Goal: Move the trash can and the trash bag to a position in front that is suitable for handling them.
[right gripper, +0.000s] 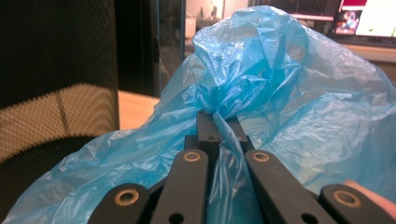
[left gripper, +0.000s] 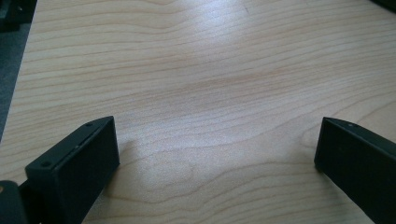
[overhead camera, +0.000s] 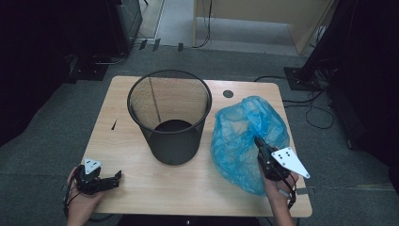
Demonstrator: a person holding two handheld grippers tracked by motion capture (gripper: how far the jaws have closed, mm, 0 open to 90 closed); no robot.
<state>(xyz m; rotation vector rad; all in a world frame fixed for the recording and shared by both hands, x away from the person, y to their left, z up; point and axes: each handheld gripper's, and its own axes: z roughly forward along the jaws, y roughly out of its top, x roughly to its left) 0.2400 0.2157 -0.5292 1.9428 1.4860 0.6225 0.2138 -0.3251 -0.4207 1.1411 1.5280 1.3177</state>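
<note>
A crumpled blue plastic bag (overhead camera: pixel 247 136) is pinched in the closed right tongs (overhead camera: pixel 259 144) near the tabletop's (overhead camera: pixel 127 141) right edge, just beside the black mesh bin (overhead camera: pixel 170 117). The left tongs (overhead camera: pixel 115 178) are held wide open and empty over bare wood at the near-left corner.

Dim room, dark corners in the high view, soft glare on the pale wood-grain bench (left gripper: pixel 201 70), faint jaw shadows, blurred background behind the crumpled blue plastic bag (right gripper: pixel 280 93).
</note>
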